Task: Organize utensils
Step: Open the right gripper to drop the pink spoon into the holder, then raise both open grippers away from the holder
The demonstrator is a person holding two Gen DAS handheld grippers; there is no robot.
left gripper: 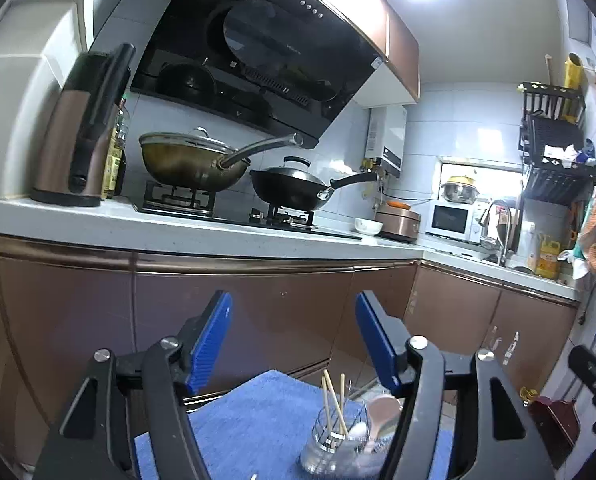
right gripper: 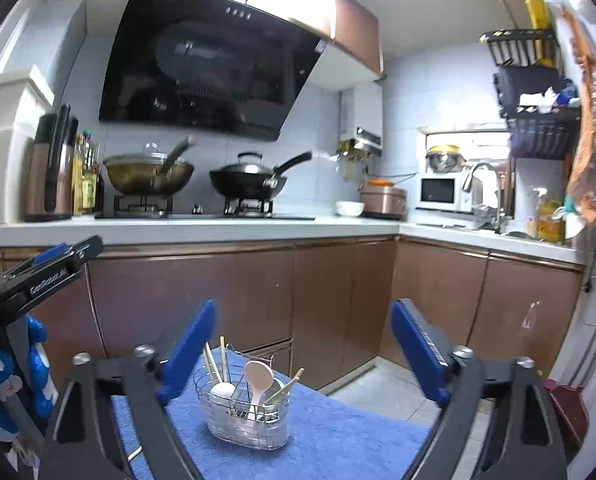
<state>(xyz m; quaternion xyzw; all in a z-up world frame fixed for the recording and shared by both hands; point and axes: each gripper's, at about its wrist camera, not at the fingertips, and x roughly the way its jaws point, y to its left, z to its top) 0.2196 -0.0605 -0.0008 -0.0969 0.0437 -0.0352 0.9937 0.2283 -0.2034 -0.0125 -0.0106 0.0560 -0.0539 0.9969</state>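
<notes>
A clear wire utensil holder [right gripper: 243, 416] stands on a blue towel [right gripper: 338, 440]. It holds wooden chopsticks [right gripper: 213, 364], a white rice paddle [right gripper: 255, 380] and a white spoon [right gripper: 223, 394]. My right gripper [right gripper: 302, 344] is open and empty, raised above and behind the holder. My left gripper [left gripper: 293, 340] is open and empty, also raised; the holder [left gripper: 338, 444] shows low between its fingers, partly hidden by the right finger. The left gripper also shows at the left edge of the right wrist view [right gripper: 45, 268].
Brown cabinet doors [right gripper: 217, 292] and a white counter [right gripper: 217, 228] stand behind the towel. Two woks [right gripper: 149, 178] sit on the stove under a black hood. A kettle [left gripper: 77, 132], rice cooker [right gripper: 382, 200], microwave and sink are along the counter. Tile floor [right gripper: 378, 392] lies right.
</notes>
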